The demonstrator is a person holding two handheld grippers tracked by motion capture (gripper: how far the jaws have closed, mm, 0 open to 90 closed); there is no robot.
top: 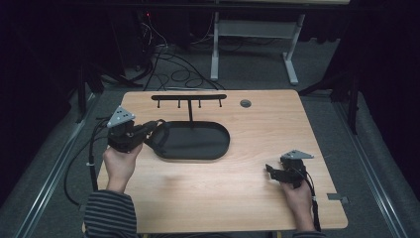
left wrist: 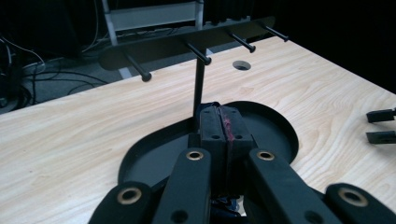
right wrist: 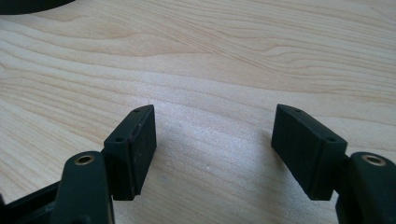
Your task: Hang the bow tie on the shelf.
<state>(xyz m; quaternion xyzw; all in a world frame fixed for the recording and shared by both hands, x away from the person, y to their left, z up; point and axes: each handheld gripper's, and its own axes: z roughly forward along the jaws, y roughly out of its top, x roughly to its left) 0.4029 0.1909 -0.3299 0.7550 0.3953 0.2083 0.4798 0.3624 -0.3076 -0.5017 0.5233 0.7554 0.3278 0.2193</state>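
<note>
The left hand-held gripper (top: pixel 148 130) is held above the left end of a black oval tray (top: pixel 198 151) that lies on the wooden desk (top: pixel 223 188). In the left gripper view its jaws are seen pressed together, with a thin reddish strip (left wrist: pixel 227 128) pinched between the pads; what that strip belongs to cannot be told, though something dark hangs below the jaws. From the far side of the tray a thin black post (left wrist: pixel 199 88) rises to a black crossbar (left wrist: pixel 187 39), from which four short pegs stick out toward the near edge of the desk. A round hole (top: pixel 245 103) is seen in the desk just right of the crossbar. The right hand-held gripper (top: pixel 271 171) is held low over the right part of the desk, well apart from the tray; its jaws stand wide apart with nothing between them, and bare wood is seen below them.
</note>
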